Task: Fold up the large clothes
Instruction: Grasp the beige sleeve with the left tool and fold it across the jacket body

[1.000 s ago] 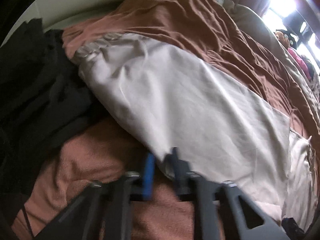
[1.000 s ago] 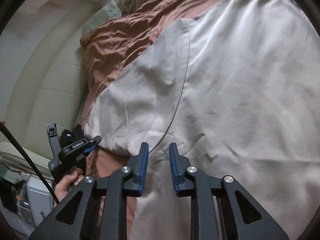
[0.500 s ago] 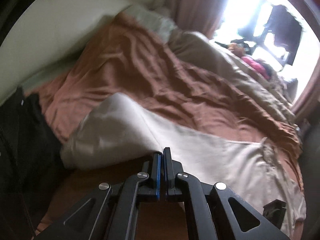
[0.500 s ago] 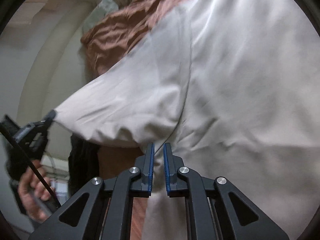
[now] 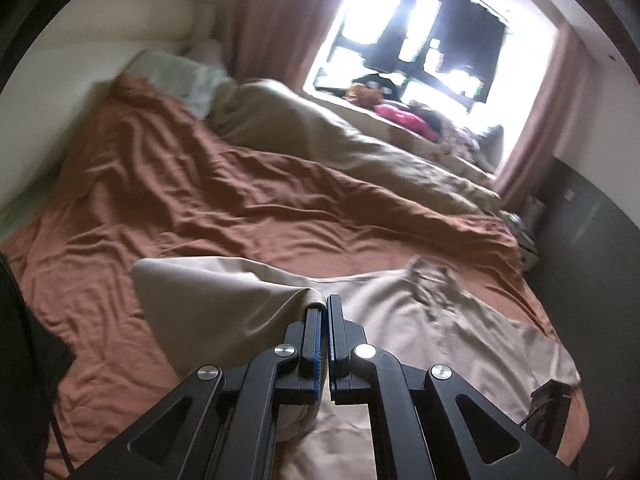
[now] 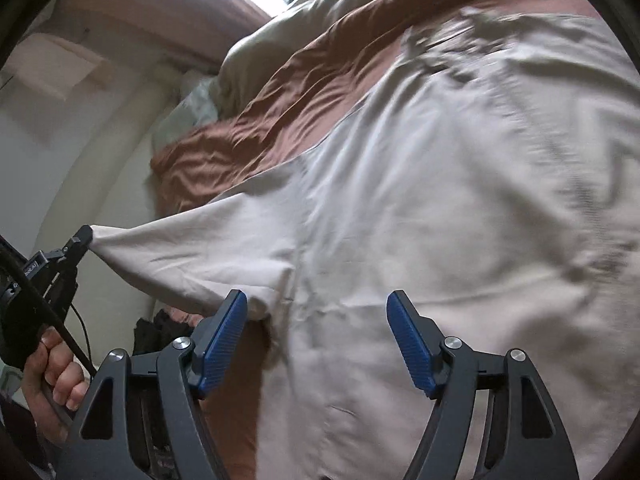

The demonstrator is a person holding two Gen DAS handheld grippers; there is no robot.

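A large beige garment [image 5: 420, 320] lies spread on the brown bed sheet [image 5: 200, 200]. My left gripper [image 5: 324, 308] is shut on one corner of it and holds that corner up, so the cloth stretches in a taut fold. The right wrist view shows the same grip: the left gripper [image 6: 80, 240] pulls the garment [image 6: 440, 200] out to a point, with a hand [image 6: 52, 376] on its handle. My right gripper [image 6: 316, 300] hovers over the garment with its jaws opening wide. A fold lies by its left pad [image 6: 224, 336], but the pads do not press on it.
A beige duvet [image 5: 340, 140] and a pillow [image 5: 180, 76] lie at the far side of the bed. Dark clothes [image 5: 24, 340] are heaped at the left edge. A dark cabinet [image 5: 592, 260] stands on the right, and a bright window [image 5: 420, 40] has curtains and clutter on its sill.
My left gripper shut on the garment's corner and rose with it, turning toward the window. My right gripper first closed, then swung its jaws wide apart and shifted along the cloth.
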